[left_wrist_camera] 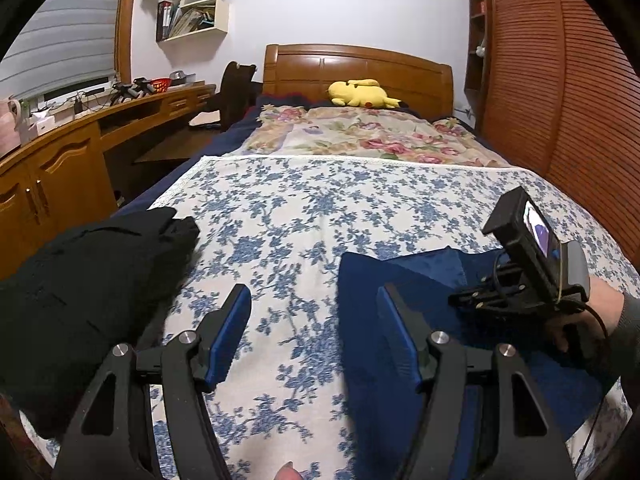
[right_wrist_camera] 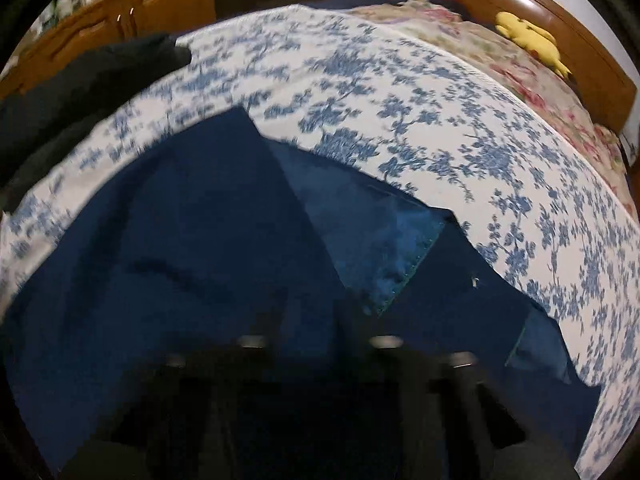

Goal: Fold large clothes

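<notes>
A dark blue garment (left_wrist_camera: 424, 280) lies partly folded on the blue-flowered bedspread (left_wrist_camera: 304, 208), near the bed's foot on the right. It fills the lower right wrist view (right_wrist_camera: 200, 264), with a lighter inner flap (right_wrist_camera: 360, 232) turned over. My left gripper (left_wrist_camera: 316, 328) is open and empty above the bedspread, its right finger (left_wrist_camera: 400, 340) over the garment's left edge. My right gripper (left_wrist_camera: 516, 288) is held low over the garment's right part; in its own view (right_wrist_camera: 316, 344) the fingers are dark and blurred.
A pile of black clothing (left_wrist_camera: 80, 280) lies at the bed's left edge. A rose-patterned quilt (left_wrist_camera: 360, 136) and a yellow plush toy (left_wrist_camera: 364, 94) are near the wooden headboard (left_wrist_camera: 356, 64). A wooden desk (left_wrist_camera: 72, 152) runs along the left, a slatted wardrobe (left_wrist_camera: 560, 100) along the right.
</notes>
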A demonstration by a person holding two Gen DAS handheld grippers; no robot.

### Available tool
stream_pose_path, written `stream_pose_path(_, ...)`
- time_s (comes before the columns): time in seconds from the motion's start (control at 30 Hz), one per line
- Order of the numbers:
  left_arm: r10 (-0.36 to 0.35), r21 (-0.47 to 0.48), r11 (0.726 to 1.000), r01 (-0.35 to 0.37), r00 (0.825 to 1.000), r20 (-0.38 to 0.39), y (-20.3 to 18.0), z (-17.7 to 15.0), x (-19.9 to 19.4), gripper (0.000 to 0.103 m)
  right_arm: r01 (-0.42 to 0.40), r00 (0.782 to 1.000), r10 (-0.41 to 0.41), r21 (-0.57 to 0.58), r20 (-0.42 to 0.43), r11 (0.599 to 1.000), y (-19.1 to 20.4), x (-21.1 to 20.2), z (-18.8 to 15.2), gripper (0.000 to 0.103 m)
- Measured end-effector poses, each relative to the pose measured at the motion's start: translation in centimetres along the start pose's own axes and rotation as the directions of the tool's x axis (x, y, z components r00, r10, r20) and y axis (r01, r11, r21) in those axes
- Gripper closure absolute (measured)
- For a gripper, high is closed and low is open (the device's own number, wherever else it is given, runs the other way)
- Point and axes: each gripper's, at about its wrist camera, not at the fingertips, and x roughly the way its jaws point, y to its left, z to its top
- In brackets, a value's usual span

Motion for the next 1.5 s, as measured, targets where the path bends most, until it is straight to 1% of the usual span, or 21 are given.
stream_pose_path(0.07,0.006,-0.004,1.0,-0.006,1.0,0.001,0.6,-0.1,-0.1,0.037,0.016,0.999,-0.015,-0.027,0.029,0.999,0.5,-0.2,0.7,0.103)
stream_pose_path(0.17,0.014,-0.01,1.0,-0.014,1.0,0.003,1.2,-0.2,-0.3,0.037,0.059,0.992,-0.056,-0.029,0.117,0.998,0.9,-1.4,2.4,0.103)
stream_pose_path(0.27,0.022,-0.018,1.0,-0.022,1.0,0.005,1.6,-0.2,-0.3,0.037,0.106,0.97,-0.1,-0.014,0.221,0.994,1.0,-3.4,4.2,0.103)
stream_pose_path(0.33,0.025,-0.02,0.999,-0.025,1.0,0.008,1.7,-0.2,-0.3,0.037,0.149,0.946,-0.145,0.011,0.291,0.989,1.1,-4.6,5.1,0.103)
stream_pose_path(0.4,0.03,-0.017,0.999,-0.03,0.999,0.012,1.7,-0.3,-0.3,0.037,0.142,0.941,-0.146,0.035,0.305,0.989,1.3,-4.9,5.4,0.103)
stream_pose_path(0.53,0.039,-0.006,0.999,-0.039,0.999,0.015,1.2,-0.3,-0.3,0.037,0.151,0.949,-0.157,0.04,0.274,0.988,1.8,-4.0,4.2,0.103)
stream_pose_path(0.67,0.041,0.006,0.999,-0.041,0.999,0.019,0.8,-0.4,-0.5,0.037,0.124,0.961,-0.146,0.106,0.235,0.987,0.5,-3.8,2.6,0.103)
stream_pose_path(0.73,0.036,0.014,0.999,-0.036,0.999,0.017,0.4,-0.6,-0.5,0.037,0.098,0.976,-0.119,0.124,0.181,0.987,-0.9,-3.1,1.9,0.097)
stream_pose_path(0.8,0.034,0.025,0.999,-0.035,0.999,0.014,0.1,-0.6,-0.3,0.037,0.122,0.98,-0.14,0.132,0.138,0.984,-1.8,-2.7,1.5,0.087)
stream_pose_path(0.83,0.034,0.028,0.999,-0.034,0.999,0.012,-0.1,-0.6,-0.3,0.037,0.111,0.984,-0.129,0.143,0.122,0.983,-2.3,-2.2,1.2,0.086)
stream_pose_path(0.9,0.027,0.03,0.999,-0.028,1.0,0.01,-0.3,-0.6,-0.2,0.037,0.045,0.995,-0.061,0.175,0.083,0.984,-3.2,-1.0,1.2,0.079)
stream_pose_path(0.93,0.026,0.032,0.999,-0.026,1.0,0.01,-0.4,-0.6,-0.2,0.037,0.032,0.997,-0.044,0.182,0.065,0.983,-3.4,-0.6,1.4,0.078)
stream_pose_path(1.03,0.025,0.046,0.999,-0.025,1.0,0.007,-0.7,-0.8,-0.1,0.037,-0.004,0.999,-0.004,0.163,0.049,0.987,-3.3,0.5,1.5,0.075)
stream_pose_path(1.07,0.024,0.048,0.999,-0.024,1.0,0.004,-0.7,-0.8,0.0,0.037,-0.025,0.999,0.018,0.16,0.044,0.987,-3.1,0.7,1.5,0.072)
stream_pose_path(1.1,0.023,0.048,0.999,-0.023,1.0,0.001,-0.7,-0.8,0.1,0.037,-0.043,0.999,0.038,0.16,0.035,0.986,-3.0,1.0,1.7,0.065)
stream_pose_path(1.17,0.022,0.049,0.999,-0.022,1.0,-0.006,-0.7,-0.9,0.2,0.037,-0.057,0.998,0.057,0.149,0.009,0.987,-2.9,1.8,1.9,0.054)
stream_pose_path(1.27,0.018,0.048,0.999,-0.017,1.0,-0.008,-0.7,-0.8,0.3,0.037,-0.054,0.998,0.058,0.125,-0.026,0.991,-2.7,3.1,2.1,0.051)
stream_pose_path(1.37,0.015,0.052,0.999,-0.014,1.0,-0.007,-0.9,-0.8,0.3,0.037,-0.067,0.996,0.073,0.101,-0.056,0.993,-2.2,3.5,2.2,0.051)
stream_pose_path(1.4,0.014,0.053,0.999,-0.013,1.0,-0.007,-0.9,-0.8,0.3,0.037,-0.071,0.995,0.077,0.087,-0.067,0.994,-1.9,3.6,2.2,0.054)
stream_pose_path(1.43,0.013,0.053,0.999,-0.013,1.0,-0.008,-0.9,-0.7,0.4,0.037,-0.078,0.994,0.083,0.067,-0.075,0.995,-1.6,3.6,2.2,0.06)
stream_pose_path(1.5,0.012,0.053,0.999,-0.011,1.0,-0.011,-0.9,-0.8,0.4,0.037,-0.088,0.993,0.088,0.008,-0.078,0.996,-0.6,3.3,2.2,0.097)
